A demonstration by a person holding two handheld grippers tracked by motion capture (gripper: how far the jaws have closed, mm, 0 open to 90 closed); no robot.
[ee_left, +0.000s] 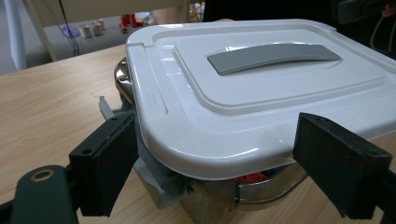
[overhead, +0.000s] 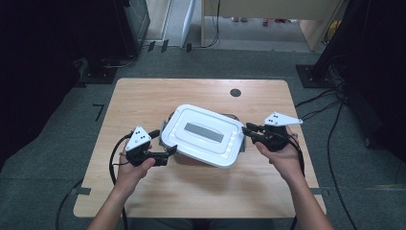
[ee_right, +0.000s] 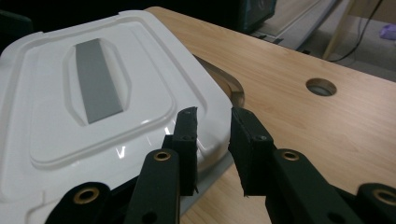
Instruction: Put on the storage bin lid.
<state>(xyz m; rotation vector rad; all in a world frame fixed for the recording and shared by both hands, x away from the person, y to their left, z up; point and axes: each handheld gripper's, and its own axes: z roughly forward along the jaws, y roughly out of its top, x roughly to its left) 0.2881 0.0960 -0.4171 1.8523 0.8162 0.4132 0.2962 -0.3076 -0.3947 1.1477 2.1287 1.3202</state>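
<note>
I hold a gripper in each hand at a wooden table (overhead: 143, 96). In the middle of it sits a white lid (overhead: 202, 135) with a grey handle strip (overhead: 204, 132), resting on a shiny metal container (ee_left: 243, 196). The lid sits slightly askew on the container, and something red shows in the gap under its near corner in the left gripper view.

The lid's long axis runs across the table, from my left hand toward my right and a little away from me, so each short end faces one gripper.

My left gripper (overhead: 168, 152) is at the lid's near left corner. Its jaws stand wide, one on each side of that corner; the left one lies close against the rim, the other stands clear of it, so they do not clamp the lid.

My right gripper (overhead: 249, 130) is at the lid's right end, pointing at it. Its jaws stand narrow, with a small empty gap between them. In the right gripper view their tips hover just over the lid's edge without pinching it.

Both hands are about equally near the lid. I judge that the coming move depends on the right jaws: to take the rim at that end, they would need to open and come down around the edge.
</note>
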